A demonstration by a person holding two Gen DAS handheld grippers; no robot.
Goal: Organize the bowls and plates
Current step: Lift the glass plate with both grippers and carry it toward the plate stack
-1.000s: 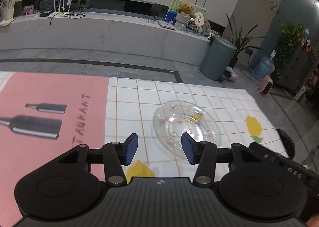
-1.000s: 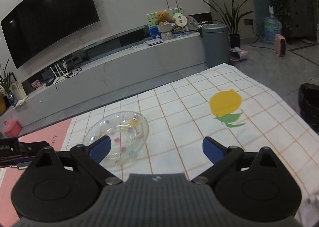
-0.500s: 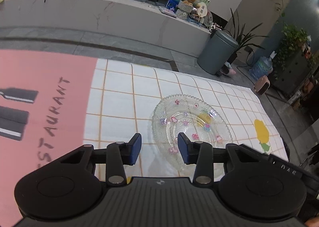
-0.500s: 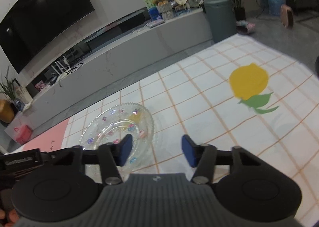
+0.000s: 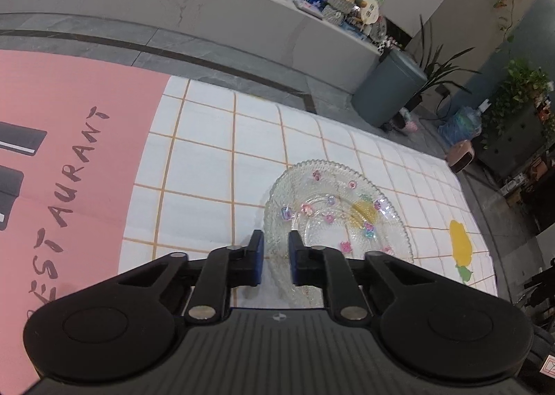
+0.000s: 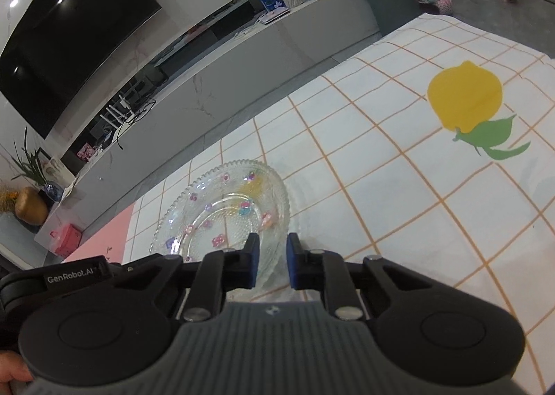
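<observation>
A clear glass plate [image 5: 338, 207] with small coloured flowers lies on the checked tablecloth, with what looks like a second glass dish nested in it. My left gripper [image 5: 275, 245] has its blue pads either side of the plate's left rim, closed on it. The plate also shows in the right wrist view [image 6: 225, 211]. My right gripper [image 6: 270, 249] is closed on the plate's right rim. The plate looks slightly tilted.
The white checked tablecloth [image 5: 215, 166] with a printed lemon [image 6: 464, 96] meets a pink mat [image 5: 69, 138] on the left. Beyond the table edge are a grey floor, a low TV bench [image 6: 242, 58] and a grey bin [image 5: 388, 93].
Both grippers moved in on the plate from either side and narrowed from wide open to closed on its rim. The plate now looks slightly tilted.
</observation>
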